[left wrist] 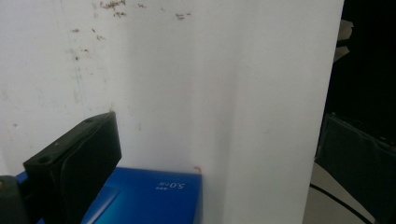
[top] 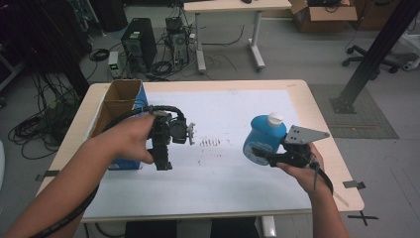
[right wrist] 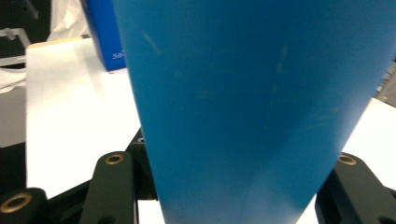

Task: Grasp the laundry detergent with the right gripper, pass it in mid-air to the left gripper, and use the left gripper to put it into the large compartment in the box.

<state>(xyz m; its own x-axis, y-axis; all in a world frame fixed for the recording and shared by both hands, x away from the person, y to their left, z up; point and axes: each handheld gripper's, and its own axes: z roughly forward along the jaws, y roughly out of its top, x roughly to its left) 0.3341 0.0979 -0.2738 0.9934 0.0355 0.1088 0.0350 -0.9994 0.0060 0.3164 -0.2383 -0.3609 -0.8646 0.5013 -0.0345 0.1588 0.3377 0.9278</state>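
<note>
So far the right gripper [top: 257,152] has its jaws clamped on the tilted blue bottle [top: 264,139], lifted at right of centre, while the left gripper [top: 162,161], its opening unclear, hovers beside the open blue cardboard box [top: 121,106], where the bottle probably belongs.

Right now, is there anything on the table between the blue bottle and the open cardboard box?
Only the left tool, held in the air just in front of the box. The blue bottle is clamped in the right tool, and the white mat between them carries nothing but small dark specks.
</note>
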